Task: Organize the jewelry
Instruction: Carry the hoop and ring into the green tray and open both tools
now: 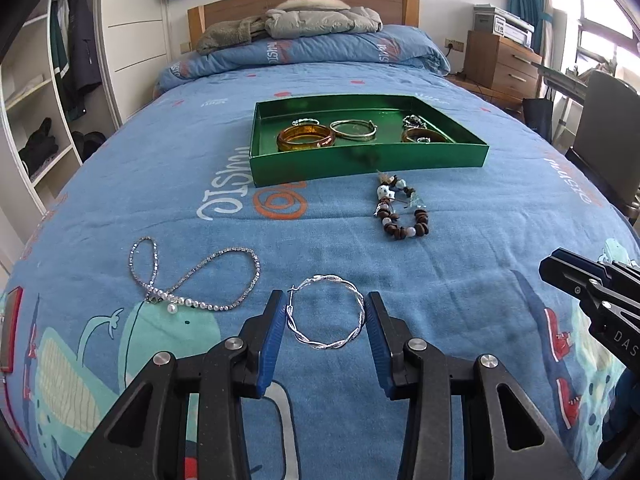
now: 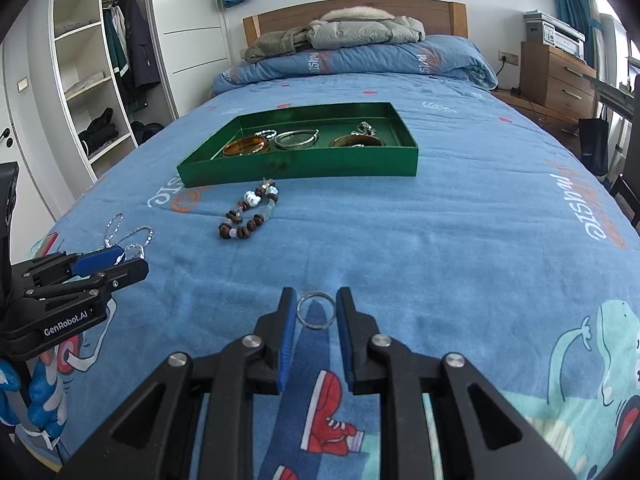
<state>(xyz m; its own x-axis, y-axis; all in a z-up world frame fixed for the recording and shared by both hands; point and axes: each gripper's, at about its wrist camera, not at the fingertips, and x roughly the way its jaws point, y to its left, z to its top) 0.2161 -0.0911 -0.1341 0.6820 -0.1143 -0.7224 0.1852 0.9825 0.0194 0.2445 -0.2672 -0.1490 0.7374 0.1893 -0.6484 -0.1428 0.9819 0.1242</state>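
Left gripper [image 1: 325, 312] spread around twisted silver hoop [image 1: 326, 313], pads touching its sides. Right gripper [image 2: 317, 309] spread around plain thin ring [image 2: 316, 309] on bed [image 2: 440, 240].

Right gripper [image 2: 316, 314] brackets a small silver ring [image 2: 316, 310] on the blue patterned bedspread [image 2: 460, 240], blue pads either side, shallow green rectangular tray [image 2: 304, 168] and brown beaded bracelet [image 2: 246, 220] beyond.

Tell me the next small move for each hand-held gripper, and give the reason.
Probably close both. The left hand-held gripper stands open with the twisted hoop lying on the bedspread between its pads, and the right hand-held gripper stands open around the small ring. Neither piece is gripped yet, and the green tray lies ahead.
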